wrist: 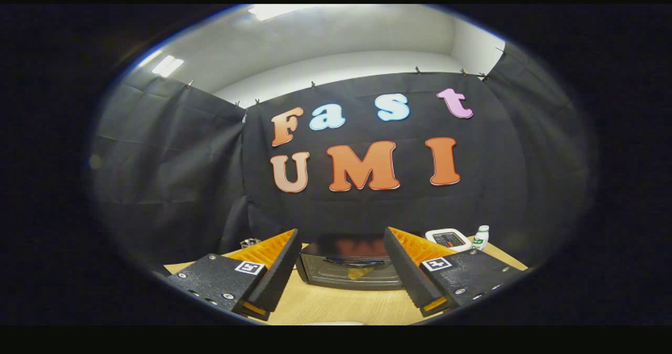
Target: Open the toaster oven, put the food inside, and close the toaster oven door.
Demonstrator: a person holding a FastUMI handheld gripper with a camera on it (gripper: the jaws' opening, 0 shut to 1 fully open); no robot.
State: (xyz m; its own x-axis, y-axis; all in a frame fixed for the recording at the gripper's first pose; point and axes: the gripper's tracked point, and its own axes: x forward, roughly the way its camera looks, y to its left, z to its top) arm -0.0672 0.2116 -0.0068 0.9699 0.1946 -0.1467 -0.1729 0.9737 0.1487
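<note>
We hold the claw with its fingers wide apart and nothing between them but air. The oven sits on the desk at twelve o'clock, beyond the fingertips and framed in the gap between them. Its door looks shut, with a dark handle running across the upper front. Something yellowish shows through or reflects on the glass; we cannot tell which. We cannot make out the food anywhere on the desk from here.

At about two o'clock from the oven stand a small white device and a bottle, both close to the right finger's line. A small metal object lies at ten o'clock, near the left finger.

In our judgement the task has barely begun, and the risks lie in the approach. The handle is thin and dark against a dark door, so we could miss it, or catch it with one finger only and slip off. A hard pull could drag the whole oven across the smooth desk instead of swinging the door. A wide swing to the right could knock the bottle over.
</note>
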